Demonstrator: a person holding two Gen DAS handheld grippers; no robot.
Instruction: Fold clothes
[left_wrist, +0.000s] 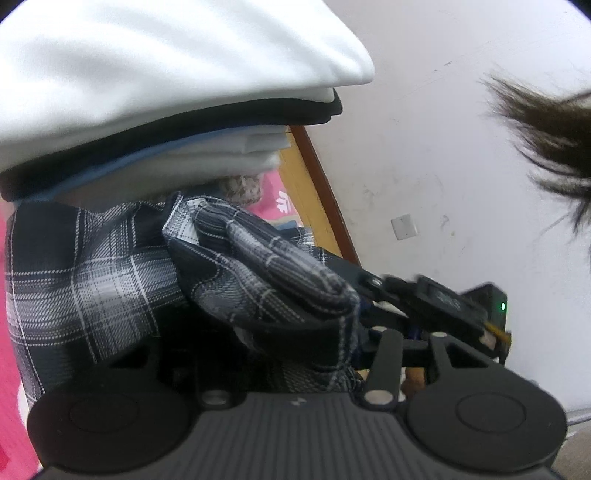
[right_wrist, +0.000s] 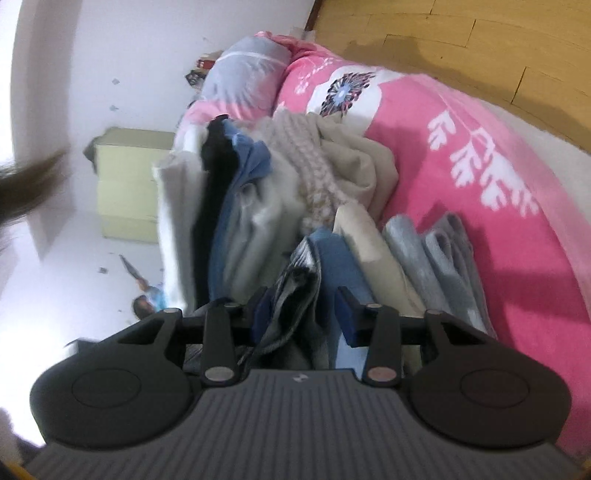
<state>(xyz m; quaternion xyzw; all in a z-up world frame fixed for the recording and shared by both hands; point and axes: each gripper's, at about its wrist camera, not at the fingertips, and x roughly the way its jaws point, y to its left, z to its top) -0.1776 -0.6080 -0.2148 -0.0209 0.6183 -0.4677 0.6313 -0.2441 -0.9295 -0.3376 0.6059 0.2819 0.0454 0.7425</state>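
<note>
A black-and-white plaid garment (left_wrist: 110, 266) is draped over my left gripper (left_wrist: 258, 295) and hides its fingers; the gripper looks shut on a thick fold of it. From the right, my right gripper (left_wrist: 369, 301) clamps the end of the same rolled fold. In the right wrist view the plaid cloth (right_wrist: 295, 291) fills the space between the right gripper's (right_wrist: 301, 314) blue pads (right_wrist: 258, 317). Just beyond stands a stack of folded clothes (left_wrist: 147, 92) in white, black, blue and grey layers, seen again as the stack (right_wrist: 221, 221) in the right wrist view.
The clothes lie on a bed with a pink patterned cover (right_wrist: 480, 184). A second folded pile (right_wrist: 369, 251), a knitted sweater (right_wrist: 314, 173) and a pillow (right_wrist: 243, 74) lie there too. A white wall (left_wrist: 443, 147), wooden floor (right_wrist: 443, 37), pale cabinet (right_wrist: 125, 184) and the person's hair (left_wrist: 546, 147) surround it.
</note>
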